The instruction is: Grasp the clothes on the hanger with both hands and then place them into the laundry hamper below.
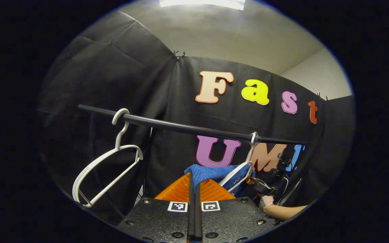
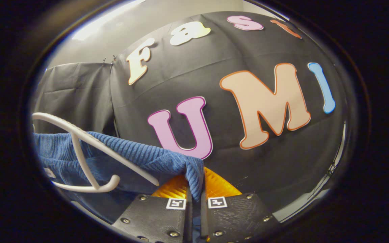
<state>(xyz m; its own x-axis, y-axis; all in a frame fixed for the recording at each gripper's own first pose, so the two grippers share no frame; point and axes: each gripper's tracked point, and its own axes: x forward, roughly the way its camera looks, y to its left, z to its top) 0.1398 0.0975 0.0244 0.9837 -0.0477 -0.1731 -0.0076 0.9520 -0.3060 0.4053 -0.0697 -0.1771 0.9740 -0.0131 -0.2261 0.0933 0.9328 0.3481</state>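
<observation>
A blue ribbed garment (image 1: 211,172) hangs over a white hanger (image 1: 240,173) on a black rail (image 1: 181,127). In the left gripper view my left gripper (image 1: 194,179) is shut, its tips pinching the garment's near edge. Farther right, beside the hanger, is the right gripper (image 1: 270,184), held by a hand (image 1: 282,211). In the right gripper view my right gripper (image 2: 194,189) is shut on a corner of the blue garment (image 2: 140,155), which stretches left across the white hanger (image 2: 89,148).
A second white hanger (image 1: 110,165) hangs bare at the rail's left end, tilted. The booth's black cloth wall (image 1: 120,84) stands close behind the rail. Above it are a pale ceiling and a bright light (image 1: 201,3).
</observation>
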